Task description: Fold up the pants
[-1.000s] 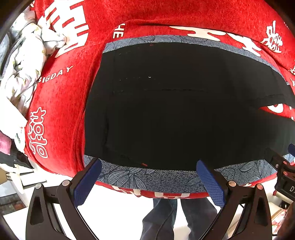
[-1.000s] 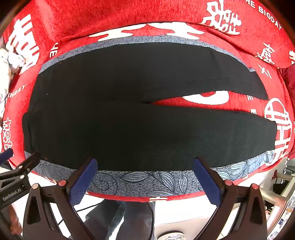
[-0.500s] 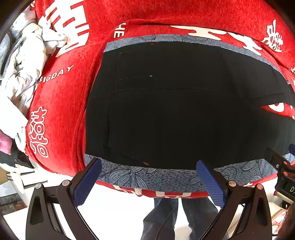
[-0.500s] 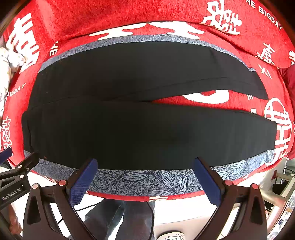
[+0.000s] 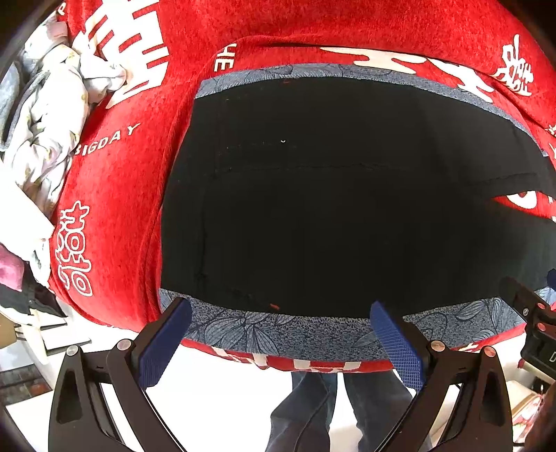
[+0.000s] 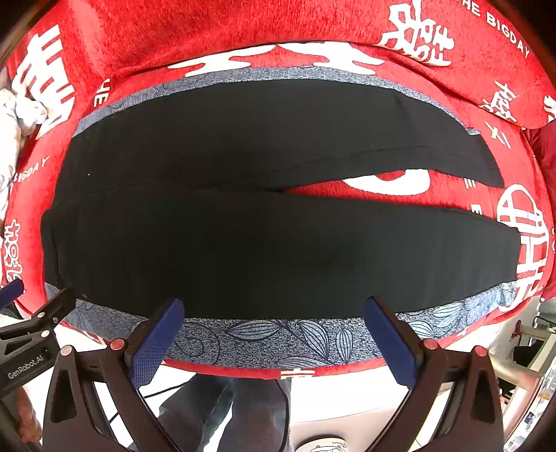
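Red plush cloth (image 6: 243,31) with white characters and the words "THE BIGDAY" covers the surface, and on it lies a grey-blue leaf-patterned mat (image 6: 264,337). Flat black fabric pants (image 6: 243,243) are spread on that mat, waistband to the left, the two legs running right with a wedge of red showing between them. Their position matches a second ago; the left wrist view has crept slightly nearer the waist end (image 5: 194,215). Both left tongs (image 5: 278,344) and right tongs (image 6: 274,340) hover spread wide and empty, just off the near hem of the mat, apart from the pants. "GenRobot.AI" is printed on the left tongs' body seen in the right view. A crumpled pale floral fabric (image 5: 45,132) lies far left.
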{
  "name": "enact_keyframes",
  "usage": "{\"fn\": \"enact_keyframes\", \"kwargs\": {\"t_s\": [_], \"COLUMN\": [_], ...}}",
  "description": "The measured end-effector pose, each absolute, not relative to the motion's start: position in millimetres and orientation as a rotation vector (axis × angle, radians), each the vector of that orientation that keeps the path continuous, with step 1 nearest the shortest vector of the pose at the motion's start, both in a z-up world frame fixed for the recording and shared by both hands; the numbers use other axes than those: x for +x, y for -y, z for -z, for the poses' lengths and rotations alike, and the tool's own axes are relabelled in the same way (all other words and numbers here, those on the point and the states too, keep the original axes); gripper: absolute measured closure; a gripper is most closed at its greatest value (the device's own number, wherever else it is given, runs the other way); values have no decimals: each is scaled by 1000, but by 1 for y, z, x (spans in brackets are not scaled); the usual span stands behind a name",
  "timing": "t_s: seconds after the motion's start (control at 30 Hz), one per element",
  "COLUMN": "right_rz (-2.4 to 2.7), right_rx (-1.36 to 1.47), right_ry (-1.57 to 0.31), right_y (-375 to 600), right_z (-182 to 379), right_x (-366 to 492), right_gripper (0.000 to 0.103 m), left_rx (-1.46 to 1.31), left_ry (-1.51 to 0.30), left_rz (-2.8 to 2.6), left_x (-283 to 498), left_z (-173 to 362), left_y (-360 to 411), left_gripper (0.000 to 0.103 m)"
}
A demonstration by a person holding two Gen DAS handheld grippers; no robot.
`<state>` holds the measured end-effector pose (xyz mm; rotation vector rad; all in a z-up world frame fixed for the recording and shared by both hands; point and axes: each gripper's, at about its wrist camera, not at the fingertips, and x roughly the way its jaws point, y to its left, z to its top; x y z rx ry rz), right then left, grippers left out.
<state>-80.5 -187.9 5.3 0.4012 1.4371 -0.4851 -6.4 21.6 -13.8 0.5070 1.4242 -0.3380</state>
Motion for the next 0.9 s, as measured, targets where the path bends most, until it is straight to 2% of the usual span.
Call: {"fn": "enact_keyframes", "kwargs": {"t_s": [0.9], "right_rz": [477], "right_rx": [430], "right_ry": [-1440], "right_y": [185], "right_z": [3], "right_x": [-84], "right_gripper": [0], "left_rx": [527], "left_ry": [-1438], "left_rz": [325], "left_x": [-7], "left_z": [25], "left_y": [-28], "left_gripper": [0]}}
